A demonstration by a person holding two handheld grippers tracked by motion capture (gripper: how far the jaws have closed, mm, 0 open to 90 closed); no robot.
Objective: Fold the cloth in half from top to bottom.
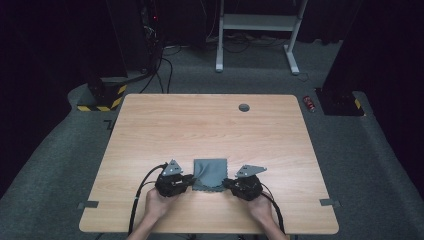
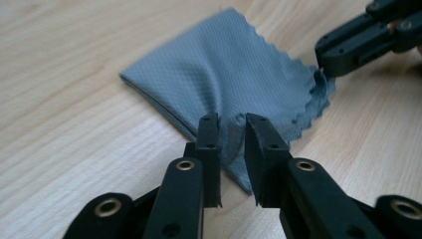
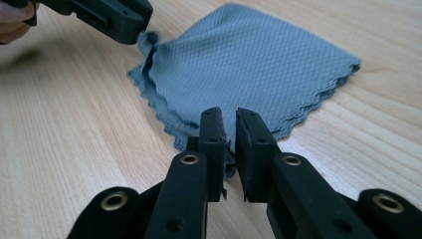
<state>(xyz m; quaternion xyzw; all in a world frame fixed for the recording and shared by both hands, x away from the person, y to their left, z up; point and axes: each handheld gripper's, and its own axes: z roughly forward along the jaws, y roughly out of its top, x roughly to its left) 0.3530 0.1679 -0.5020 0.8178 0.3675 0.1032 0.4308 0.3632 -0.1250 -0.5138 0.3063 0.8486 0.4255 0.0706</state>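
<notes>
Folded grey cloth (image 1: 210, 174) flat on the table (image 1: 200, 125) near its front edge. Left tool (image 2: 232, 124) and right tool (image 3: 230, 119) slightly parted over the near corners, pads not pressing.

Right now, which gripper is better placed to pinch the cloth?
Left, probably: the cloth puckers up between the fingers of the left gripper, while the right gripper straddles only a flat corner.

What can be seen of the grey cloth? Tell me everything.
The cloth is a small grey square of finely dimpled fabric with zigzag-cut edges, folded double. It lies mostly flat on the wooden table, near the person's edge. Its two near corners are bunched and slightly raised. The left gripper and right gripper each straddle one corner, jaws slightly apart.
</notes>
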